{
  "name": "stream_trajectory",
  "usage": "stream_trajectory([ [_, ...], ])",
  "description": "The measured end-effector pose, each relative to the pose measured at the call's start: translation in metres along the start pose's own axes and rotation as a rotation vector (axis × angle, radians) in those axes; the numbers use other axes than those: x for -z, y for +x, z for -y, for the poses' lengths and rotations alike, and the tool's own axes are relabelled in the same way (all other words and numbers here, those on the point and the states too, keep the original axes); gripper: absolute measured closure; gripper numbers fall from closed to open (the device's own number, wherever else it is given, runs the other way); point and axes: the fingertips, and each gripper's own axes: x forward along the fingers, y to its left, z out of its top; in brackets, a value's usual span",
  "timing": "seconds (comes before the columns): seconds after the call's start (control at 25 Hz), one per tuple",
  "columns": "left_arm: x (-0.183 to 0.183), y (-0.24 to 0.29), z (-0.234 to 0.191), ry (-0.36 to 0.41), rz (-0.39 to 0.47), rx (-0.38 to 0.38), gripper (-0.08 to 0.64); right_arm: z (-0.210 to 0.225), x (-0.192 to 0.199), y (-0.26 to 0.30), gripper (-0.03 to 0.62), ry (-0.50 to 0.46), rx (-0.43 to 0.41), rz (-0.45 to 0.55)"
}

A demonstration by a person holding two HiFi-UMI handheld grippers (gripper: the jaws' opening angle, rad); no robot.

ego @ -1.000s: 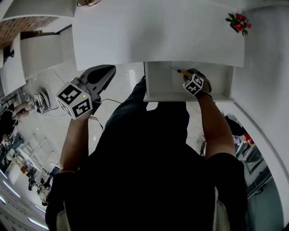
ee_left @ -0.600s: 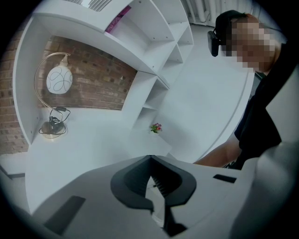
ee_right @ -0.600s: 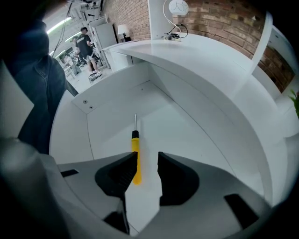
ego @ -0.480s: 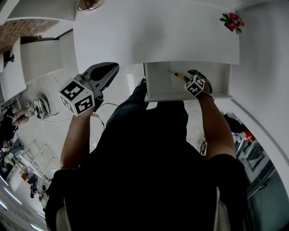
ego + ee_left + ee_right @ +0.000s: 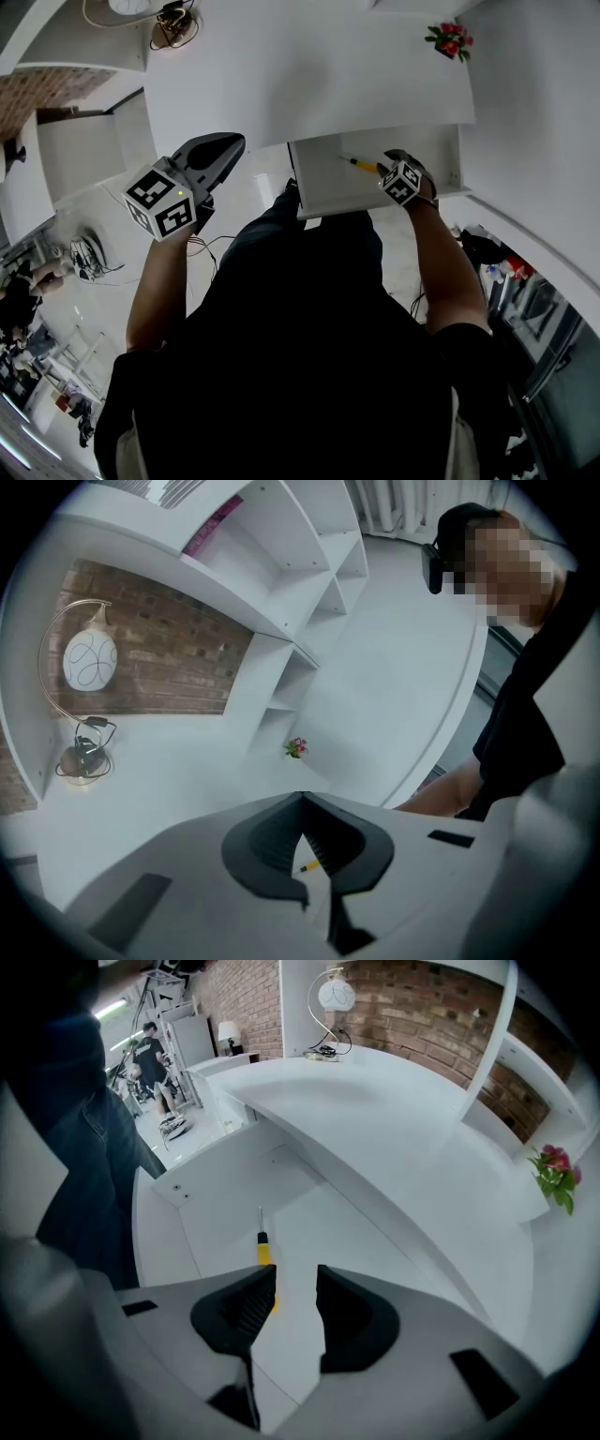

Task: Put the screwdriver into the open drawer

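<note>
– White curved counter (image 5: 309,75), brick wall behind, right? What's the screwdriver (image 5: 263,1251) look like?
– Yellow handle, short black collar, thin bare metal shaft. Small. It lies flat on the floor of the open drawer (image 5: 328,202), shaft pointing toward the drawer's back.
– Anything else in that drawer?
– Nope, just the screwdriver. White inside, screw holes in the side wall.
– Right hand-held gripper (image 5: 295,1283)?
– Jaws spread, nothing pinched. It hangs over the drawer with the handle end just past its left jaw, partly hidden behind it. Can't tell if they touch.
– Left hand-held gripper (image 5: 302,799)?
– Tips pressed together, empty. Held up off to the left of the drawer, over the floor, well apart from the screwdriver. A bit of yellow shows through the gap behind its tips, far off.
– Other stuff on the counter?
– Red flowers (image 5: 447,39) at the far right corner, arc lamp (image 5: 335,996) at the far left end.
– Change from a second ago?
– Little. Screwdriver still in the drawer, slightly more of it showing clear of the right gripper. Left one stays raised. Head camera has tipped, so the lamp now shows.
</note>
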Motion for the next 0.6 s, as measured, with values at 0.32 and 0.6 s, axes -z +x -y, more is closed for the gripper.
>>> stream_trajectory([
  [0.32,-0.016,0.007,0.011,0.035,0.001,0.075,0.543,0.006,0.005,-0.034,0.448,0.08,0.07,0.015],
  [0.6,-0.03,0.006,0.019,0.07,0.01,0.13,0.543,0.01,0.008,-0.061,0.449,0.192,0.135,0.043],
])
